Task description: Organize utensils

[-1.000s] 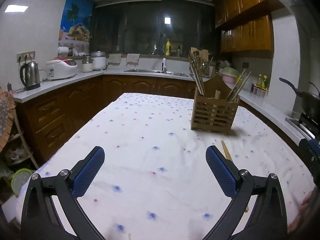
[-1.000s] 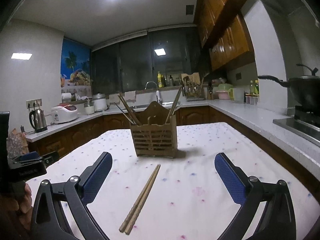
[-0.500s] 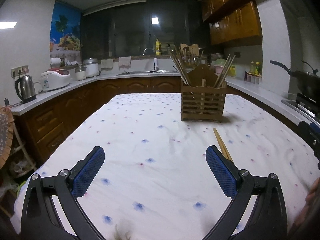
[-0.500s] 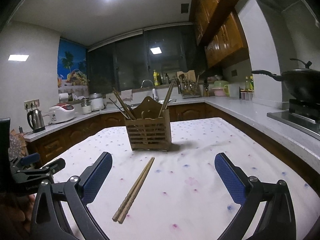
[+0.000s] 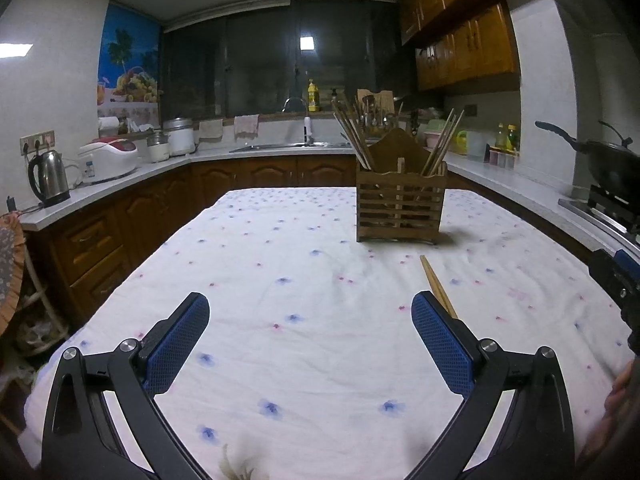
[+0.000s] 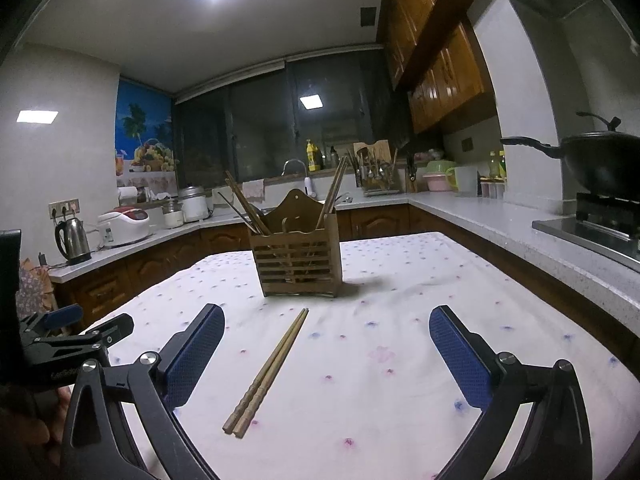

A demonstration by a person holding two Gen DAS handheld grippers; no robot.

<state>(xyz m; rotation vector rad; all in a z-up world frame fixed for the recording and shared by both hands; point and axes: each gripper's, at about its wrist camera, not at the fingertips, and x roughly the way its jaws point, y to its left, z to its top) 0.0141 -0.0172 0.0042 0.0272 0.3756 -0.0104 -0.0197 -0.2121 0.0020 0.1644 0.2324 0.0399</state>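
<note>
Chopsticks of pale wood (image 6: 269, 372) lie paired on the flower-dotted white tablecloth (image 6: 400, 344).
Slatted wooden utensil holder (image 6: 297, 258) stands just beyond (nothing between); right gripper (image 6: 326, 354) and left gripper (image 5: 310, 338) gape wide, empty.

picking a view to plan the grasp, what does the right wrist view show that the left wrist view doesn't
Right wrist only: the whole pair of chopsticks lying on the tablecloth, between the open right gripper fingers, plus the left gripper at the frame's left edge.

Left wrist only: the open left gripper over bare cloth; its right finger hides the chopsticks' near end.

Both: the wooden utensil holder standing upright beyond the chopsticks, already holding other chopsticks.
</note>
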